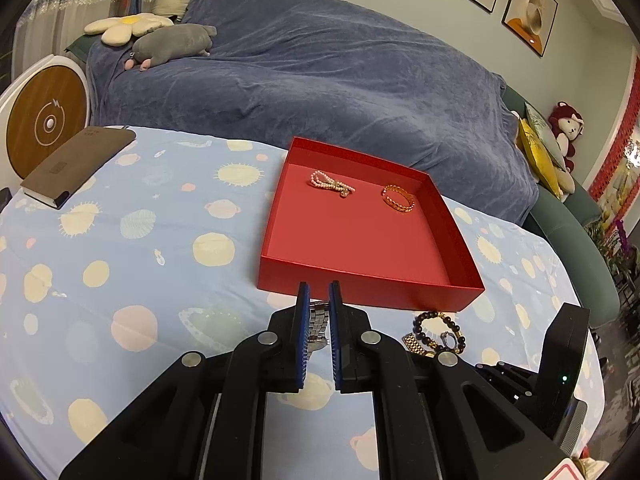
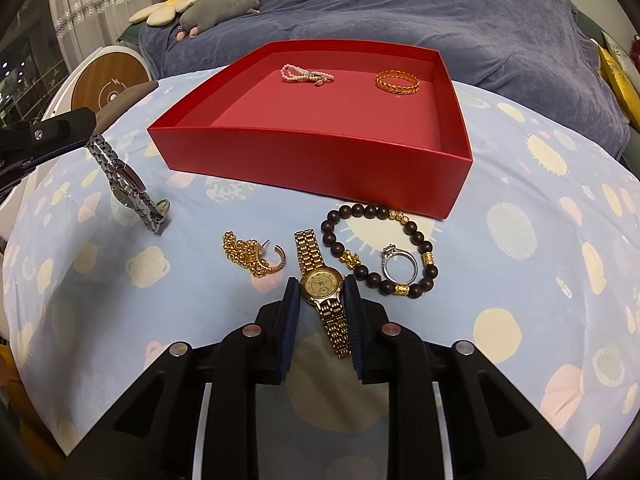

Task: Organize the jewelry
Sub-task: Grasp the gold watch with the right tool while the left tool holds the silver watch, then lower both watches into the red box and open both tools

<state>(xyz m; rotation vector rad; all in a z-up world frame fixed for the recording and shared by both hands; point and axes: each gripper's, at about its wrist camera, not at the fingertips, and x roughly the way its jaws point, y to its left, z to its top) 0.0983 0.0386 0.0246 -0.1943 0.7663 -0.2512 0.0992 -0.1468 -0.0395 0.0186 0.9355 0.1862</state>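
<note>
A red box [image 1: 360, 288] [image 2: 320, 168] sits on the patterned cloth and holds a pink bead bracelet [image 1: 331, 183] [image 2: 306, 73] and a gold bangle [image 1: 397, 197] [image 2: 397, 81]. My left gripper [image 1: 319, 292] is shut on a silver watch [image 1: 318, 322] [image 2: 124, 184], lifting it by the band just before the box. My right gripper [image 2: 320, 286] straddles a gold watch [image 2: 323, 288] that lies on the cloth, jaws close to its case. A gold earring cluster [image 2: 252, 254], a dark bead bracelet [image 2: 372, 248] [image 1: 440, 330] and a silver ring [image 2: 400, 266] lie beside it.
A brown notebook [image 1: 78, 166] lies at the table's far left. A round wooden-faced device [image 1: 46, 124] stands beyond it. A sofa under a blue cover [image 1: 320, 80] runs behind the table, with plush toys [image 1: 172, 42] on it.
</note>
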